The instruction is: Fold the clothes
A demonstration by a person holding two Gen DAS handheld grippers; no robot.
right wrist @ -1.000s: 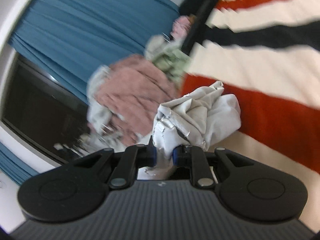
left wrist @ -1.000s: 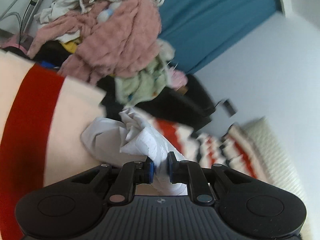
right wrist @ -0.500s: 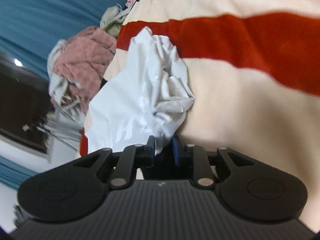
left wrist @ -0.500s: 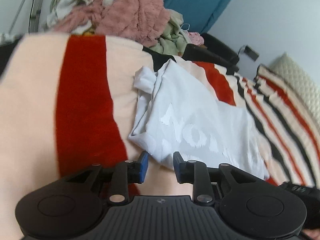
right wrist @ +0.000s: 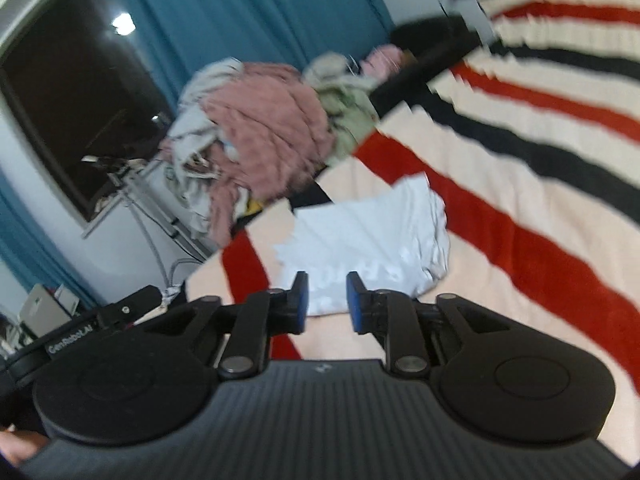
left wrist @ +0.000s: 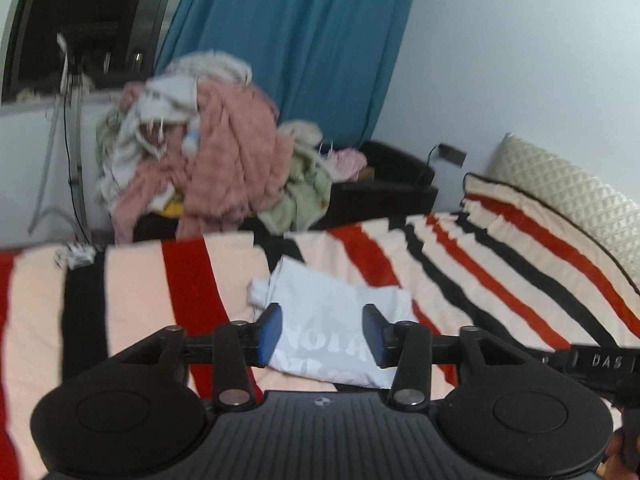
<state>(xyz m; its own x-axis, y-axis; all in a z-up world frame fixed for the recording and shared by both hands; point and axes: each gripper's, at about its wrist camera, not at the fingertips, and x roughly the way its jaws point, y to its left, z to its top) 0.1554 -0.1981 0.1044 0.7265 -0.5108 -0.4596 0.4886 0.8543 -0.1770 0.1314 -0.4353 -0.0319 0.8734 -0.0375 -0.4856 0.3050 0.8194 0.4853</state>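
Note:
A white T-shirt [left wrist: 332,320] with pale lettering lies loosely on the striped bedspread [left wrist: 160,288]. It also shows in the right wrist view [right wrist: 372,236], rumpled at its right side. My left gripper [left wrist: 322,334] is open and empty, raised above the shirt's near edge. My right gripper [right wrist: 326,300] is open and empty, just short of the shirt's near edge. A pile of unfolded clothes [left wrist: 224,160], mostly pink and pale green, sits at the far end of the bed and shows in the right wrist view too [right wrist: 272,128].
The bedspread [right wrist: 520,200] has red, black and cream stripes. A cream quilted pillow [left wrist: 568,196] lies at the right. A teal curtain [left wrist: 296,48] and a dark window [right wrist: 68,100] stand behind the pile. The other gripper's arm [left wrist: 600,360] shows at the right edge.
Both grippers let go of the white shirt and opened wide. The shirt dropped onto the bedspread, and both grippers pulled back and up from it.

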